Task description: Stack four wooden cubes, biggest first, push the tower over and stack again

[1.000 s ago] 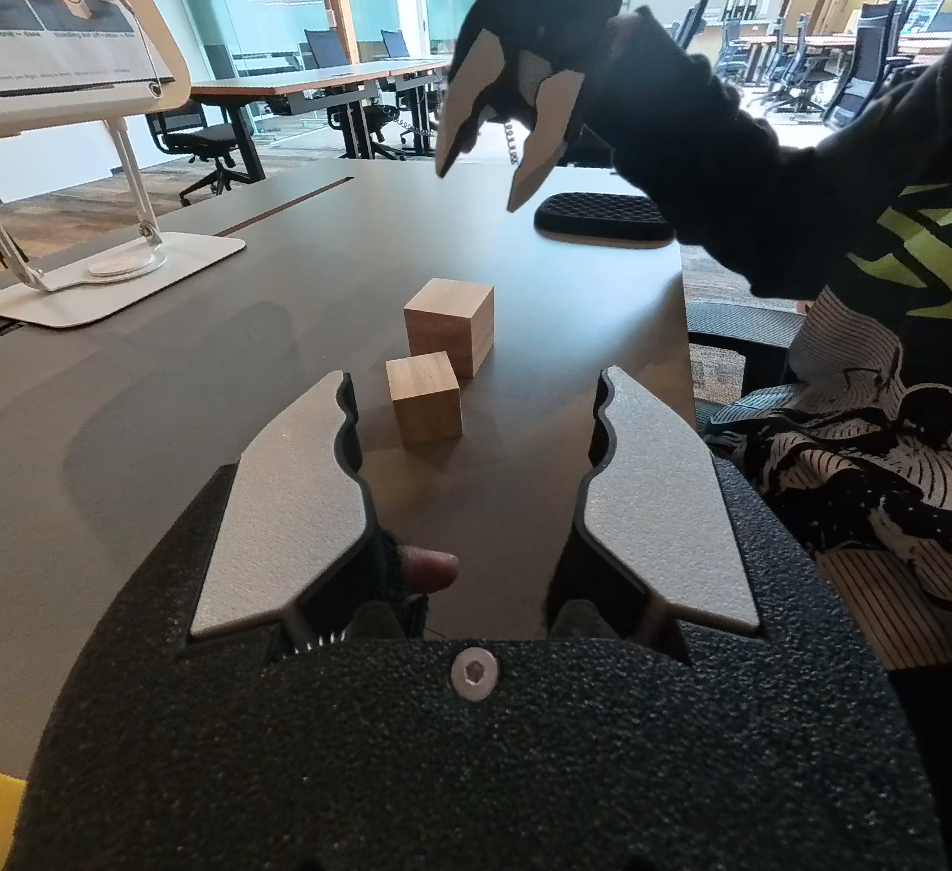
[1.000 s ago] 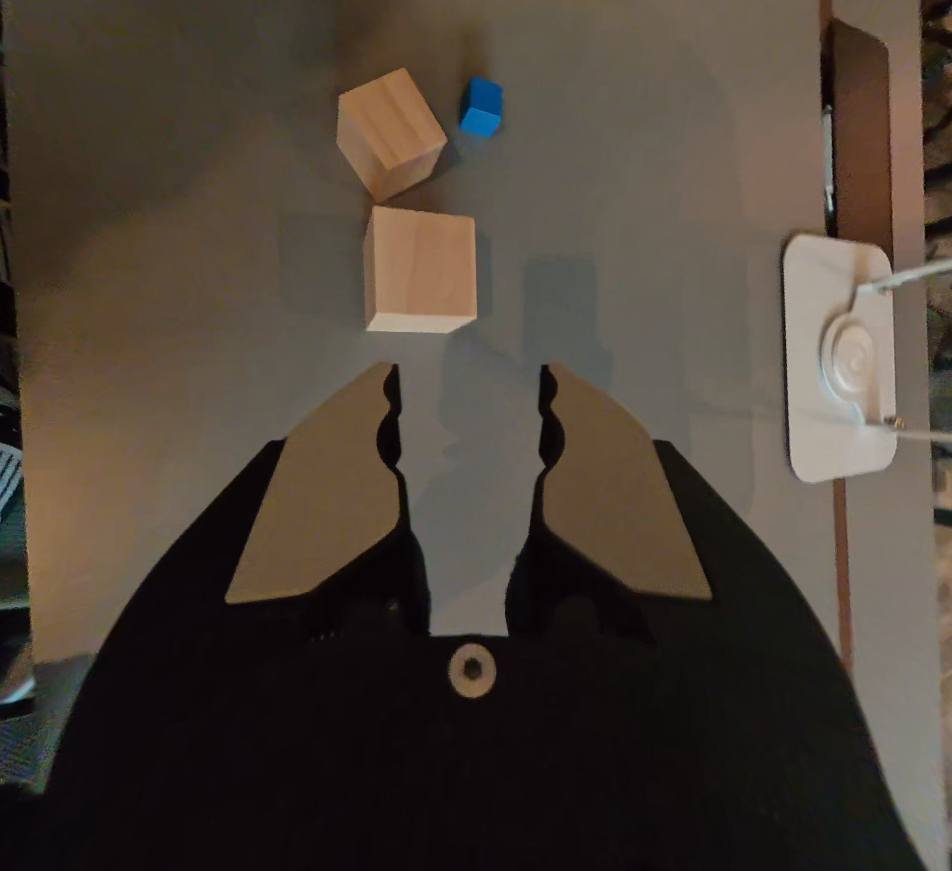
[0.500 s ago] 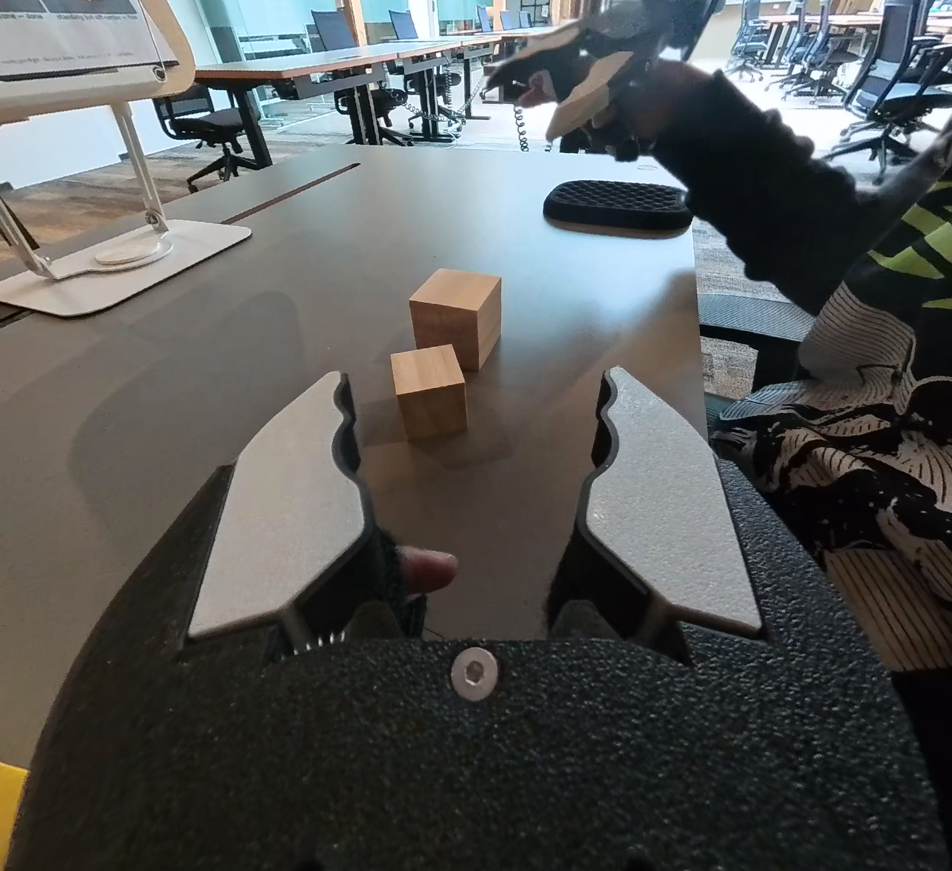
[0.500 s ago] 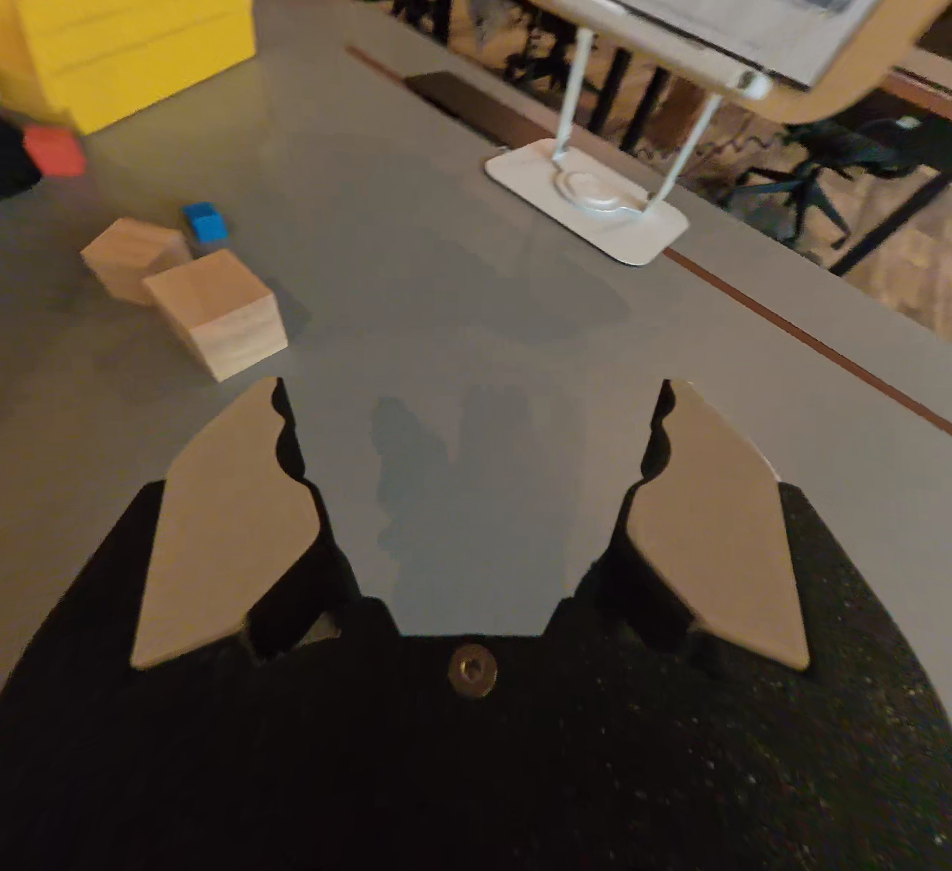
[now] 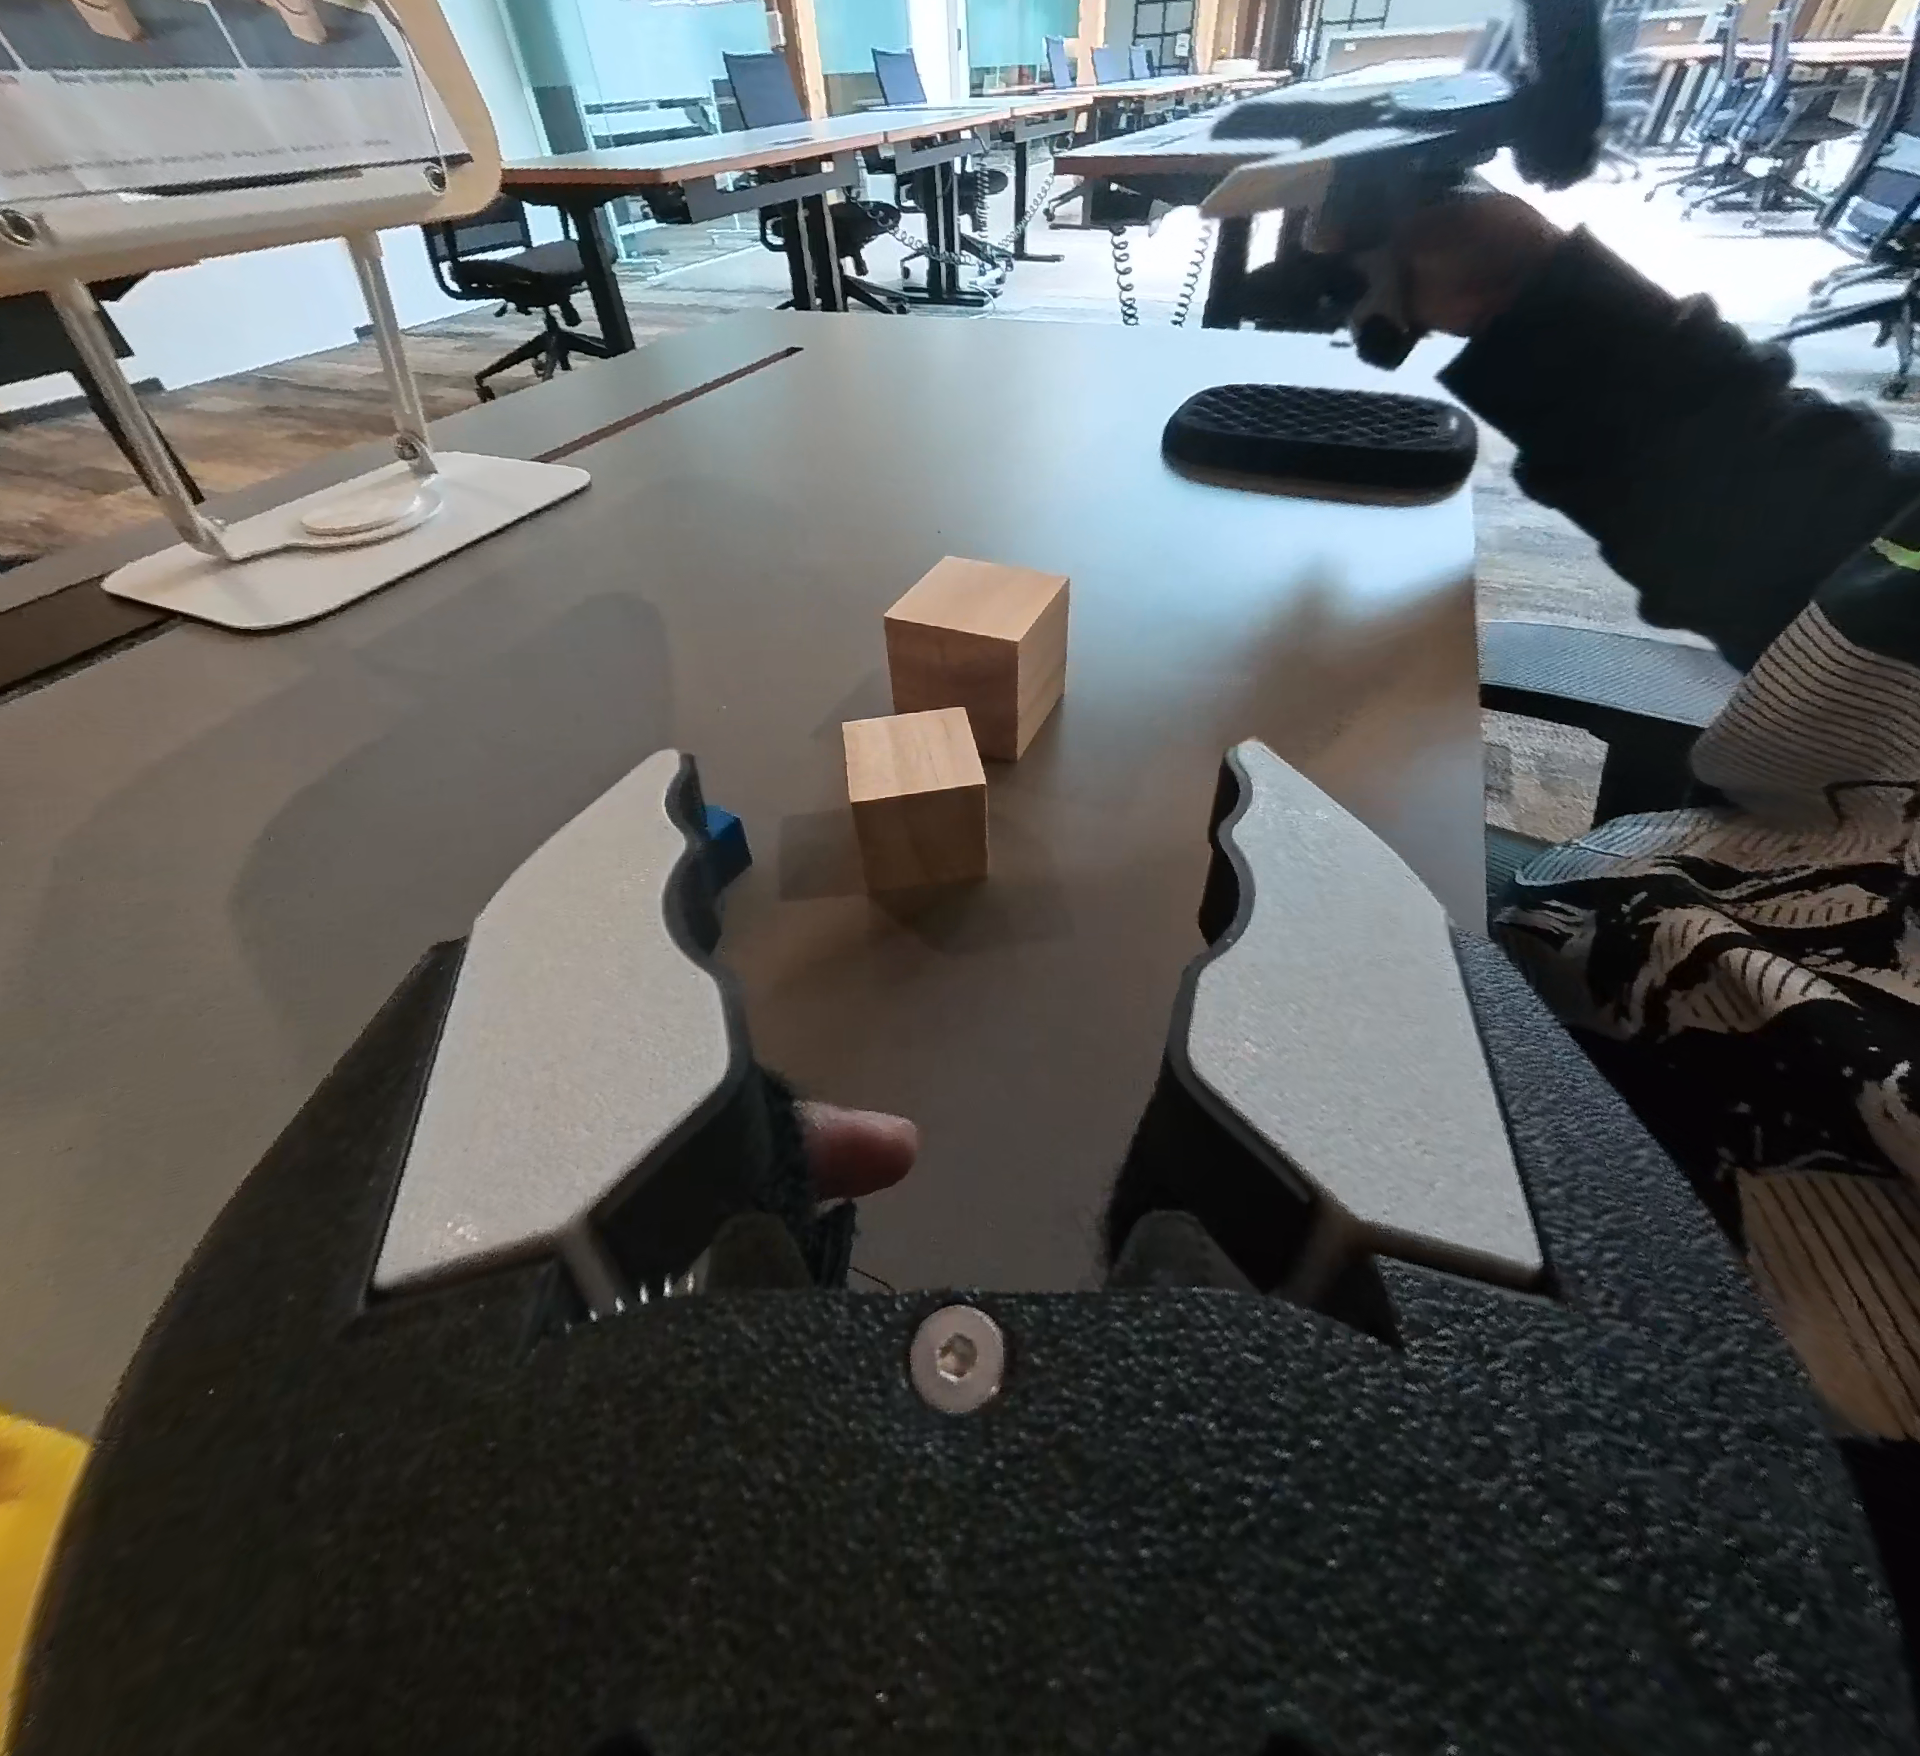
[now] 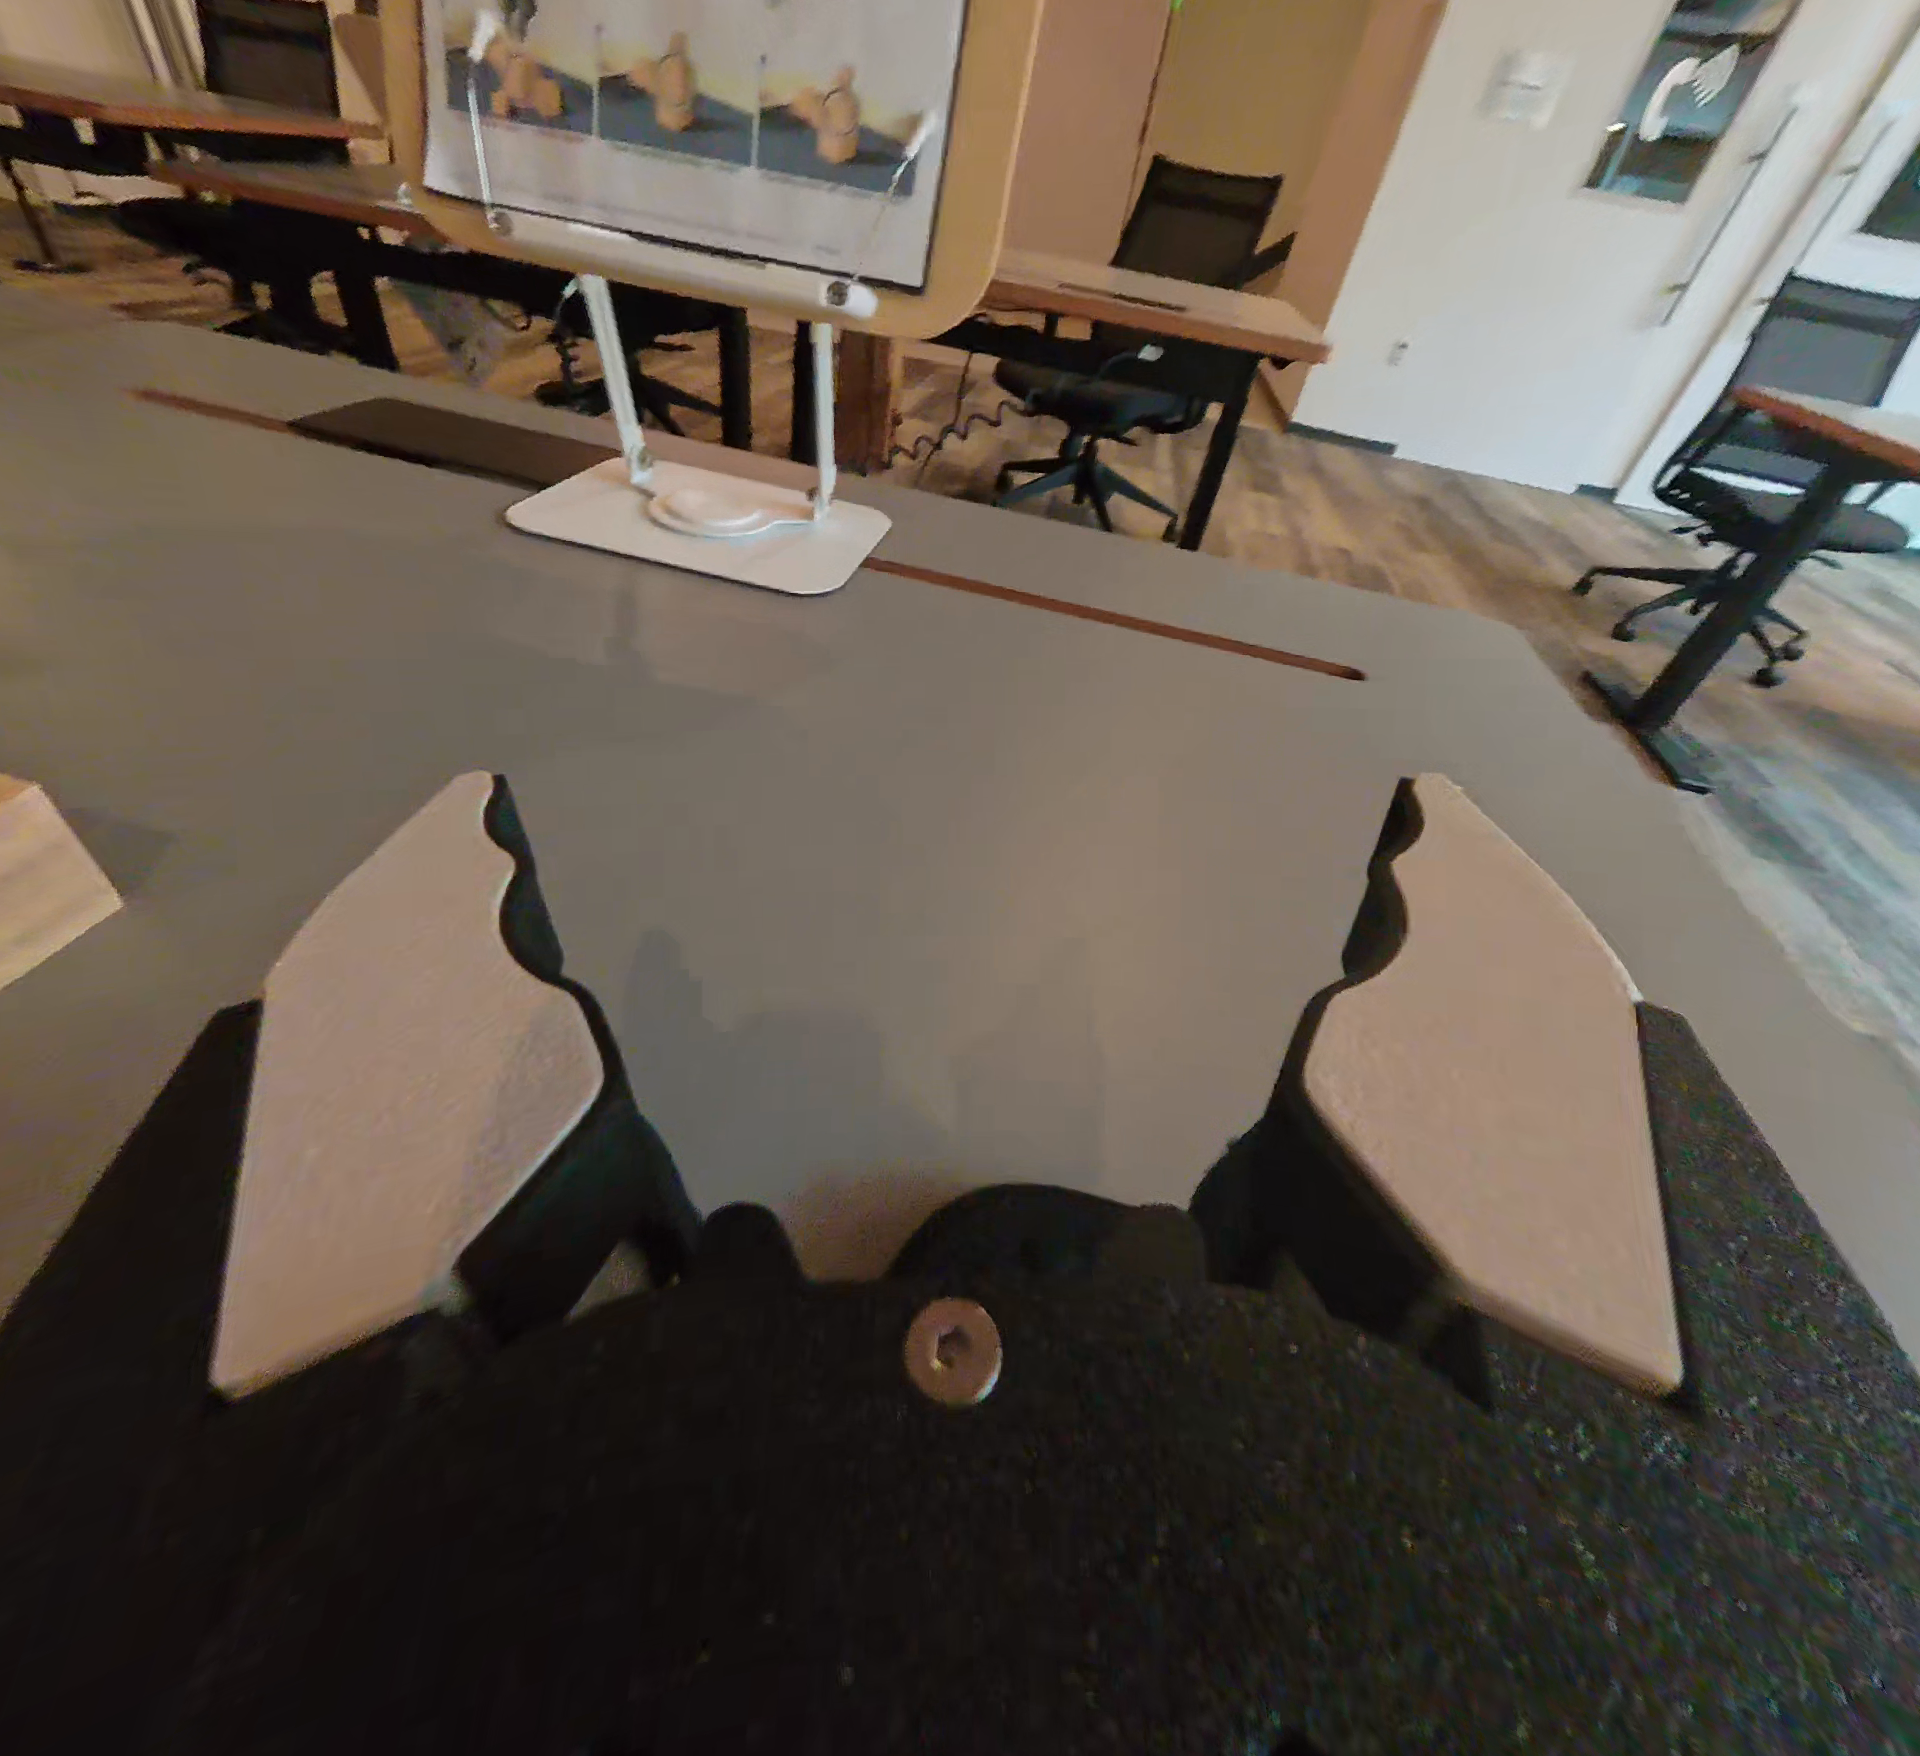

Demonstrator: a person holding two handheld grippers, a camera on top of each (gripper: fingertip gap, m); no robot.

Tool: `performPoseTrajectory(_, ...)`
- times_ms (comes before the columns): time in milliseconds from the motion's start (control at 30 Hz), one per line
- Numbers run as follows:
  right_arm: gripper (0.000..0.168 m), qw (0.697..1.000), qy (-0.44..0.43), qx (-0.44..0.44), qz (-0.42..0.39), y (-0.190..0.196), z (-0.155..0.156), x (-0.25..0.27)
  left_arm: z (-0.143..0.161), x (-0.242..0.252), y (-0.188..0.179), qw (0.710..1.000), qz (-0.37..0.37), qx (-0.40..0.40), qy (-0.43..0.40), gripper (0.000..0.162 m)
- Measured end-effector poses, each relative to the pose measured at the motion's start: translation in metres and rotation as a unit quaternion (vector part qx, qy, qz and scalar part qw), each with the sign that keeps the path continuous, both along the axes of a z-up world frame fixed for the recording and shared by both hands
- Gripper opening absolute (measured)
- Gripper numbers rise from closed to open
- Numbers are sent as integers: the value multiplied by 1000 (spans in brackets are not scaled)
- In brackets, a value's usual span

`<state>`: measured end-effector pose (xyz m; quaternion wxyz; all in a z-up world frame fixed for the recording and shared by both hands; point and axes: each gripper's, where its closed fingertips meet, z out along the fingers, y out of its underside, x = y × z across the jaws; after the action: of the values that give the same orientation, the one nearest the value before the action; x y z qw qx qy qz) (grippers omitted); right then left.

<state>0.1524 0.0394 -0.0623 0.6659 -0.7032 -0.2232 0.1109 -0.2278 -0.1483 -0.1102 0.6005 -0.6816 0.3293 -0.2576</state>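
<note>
Change, right gripper (image 6: pixel 940 833): a second ago it pointed straight down over the cubes with its jaws nearly together; now it is level, looking across the grey table (image 6: pixel 935 823) at the document stand (image 6: pixel 707 522), and its jaws are spread wide with nothing between them.
Change, right gripper in the left wrist view (image 5: pixel 1320 148): it was high with its tips hanging down above the cubes; now it is raised off to the right and blurred, the fingers lying roughly flat.
Change, left gripper (image 5: pixel 951 797): almost no shift; the small blue cube (image 5: pixel 727 839) now peeks out beside its left finger.
Containers: a yellow thing shows only as a sliver at the lower left edge (image 5: pixel 31 1457); what it is or holds cannot be told.
Larger wooden cube (image 5: pixel 977 652): on the table, the farther of the two, in line ahead of the left gripper; its edge just shows at the left border of the right wrist view (image 6: pixel 42 859).
Smaller wooden cube (image 5: pixel 916 797): just in front of the larger one, very close to it or touching at a corner, turned slightly.
Stack: none; only two wooden cubes are in view.
Left gripper pose: low over the table, aimed at the cubes, jaws wide apart and empty; a fingertip (image 5: pixel 862 1150) shows beneath.
Black pad (image 5: pixel 1320 444): near the table's far right edge.
</note>
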Motion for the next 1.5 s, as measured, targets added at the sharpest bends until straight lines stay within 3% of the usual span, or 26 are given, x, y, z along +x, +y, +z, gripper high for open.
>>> performPoseTrajectory(100,146,999,8,21,-37,-5,6,20,4,-6,5,999,37,13,-1,94)
performPoseTrajectory(267,143,993,53,62,-83,-17,17,49,30,-31,10,981,179,76,-22,99)
performPoseTrajectory(433,141,989,65,99,-85,-29,25,59,61,-96,-10,902,398,135,-95,98)
performPoseTrajectory(600,139,989,59,114,-76,-36,10,59,73,-124,-49,852,486,162,-110,98)
performPoseTrajectory(767,133,987,96,113,-57,-40,1,60,74,-120,-69,847,501,158,-83,98)
performPoseTrajectory(967,129,990,80,102,-51,-43,-3,57,76,-111,-75,853,494,154,-73,96)
performPoseTrajectory(1200,123,987,69,124,-73,-32,48,64,88,-99,-73,864,479,145,-54,96)
performPoseTrajectory(1333,123,989,69,116,-59,-24,58,56,81,-96,-66,876,470,103,-29,93)
performPoseTrajectory(1500,123,995,21,87,-37,-23,36,45,52,-92,-53,901,431,-2,48,87)
